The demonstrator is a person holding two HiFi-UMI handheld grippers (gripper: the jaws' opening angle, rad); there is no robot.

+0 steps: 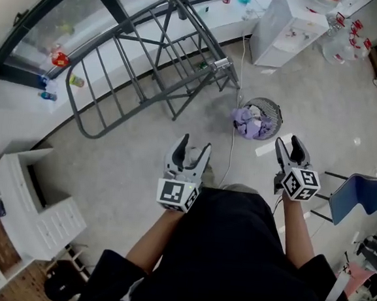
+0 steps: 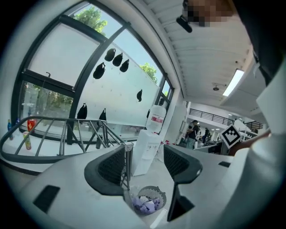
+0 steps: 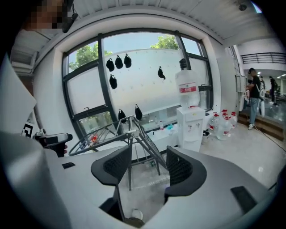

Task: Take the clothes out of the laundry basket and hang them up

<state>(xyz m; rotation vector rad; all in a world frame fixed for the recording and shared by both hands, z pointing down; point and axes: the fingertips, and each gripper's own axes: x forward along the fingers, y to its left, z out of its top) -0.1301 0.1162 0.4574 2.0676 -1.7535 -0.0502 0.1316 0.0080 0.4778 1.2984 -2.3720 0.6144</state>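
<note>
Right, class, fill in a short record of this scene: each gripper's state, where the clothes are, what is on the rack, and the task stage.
left gripper: jaws apart, nothing between them
right gripper: jaws apart, nothing between them
clothes: lavender pile in the basket, some draped over its rim
laundry basket: round, on the floor ahead of both grippers
drying rack: metal, bare, beyond the basket
task stage: nothing hung yet

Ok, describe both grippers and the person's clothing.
Both the left gripper and right gripper have pale grey bodies, two curved jaws lined with dark textured pads, and a white cube of black square markers. The person wears a black top.
</note>
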